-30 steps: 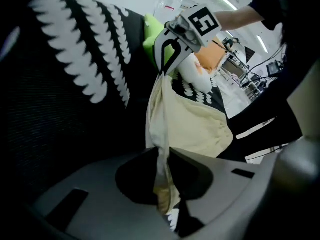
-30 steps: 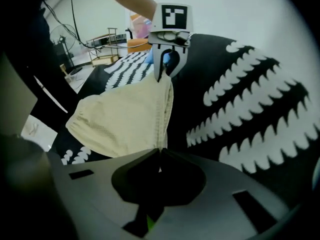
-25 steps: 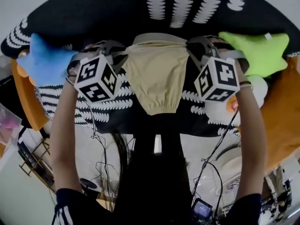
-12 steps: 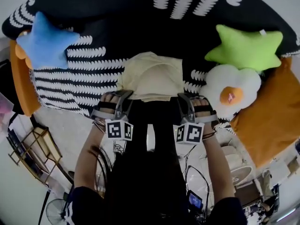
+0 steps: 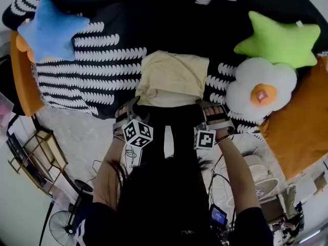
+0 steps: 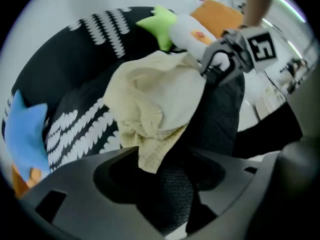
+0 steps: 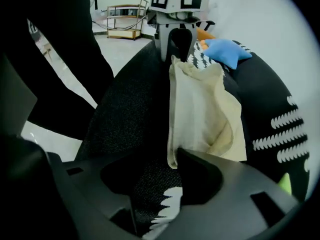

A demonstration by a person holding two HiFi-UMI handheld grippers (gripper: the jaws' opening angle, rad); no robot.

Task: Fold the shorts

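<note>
The cream shorts (image 5: 171, 78) lie folded on the black, white-patterned cushion seat (image 5: 92, 70), their near edge at the seat's front rim. My left gripper (image 5: 134, 106) stands at the near left corner and my right gripper (image 5: 209, 107) at the near right corner, both pointing steeply down. Both pairs of jaws are opening. In the left gripper view a corner of the shorts (image 6: 150, 154) hangs loose between the wide jaws of the left gripper (image 6: 160, 169). In the right gripper view the shorts' hem (image 7: 172, 156) rests beside one jaw of the right gripper (image 7: 150, 174), not pinched.
A blue star cushion (image 5: 51, 32) sits at the far left. At the right are a green star cushion (image 5: 279, 40) and a white flower cushion (image 5: 261, 94). Orange cushions (image 5: 297, 137) flank the seat. A metal rack (image 5: 31, 158), cables and a fan (image 5: 259, 173) stand on the floor.
Both grippers carried the shorts' far edge down toward the near edge, folding the shorts over. Their jaws, shut on the cloth before, now stand apart.
</note>
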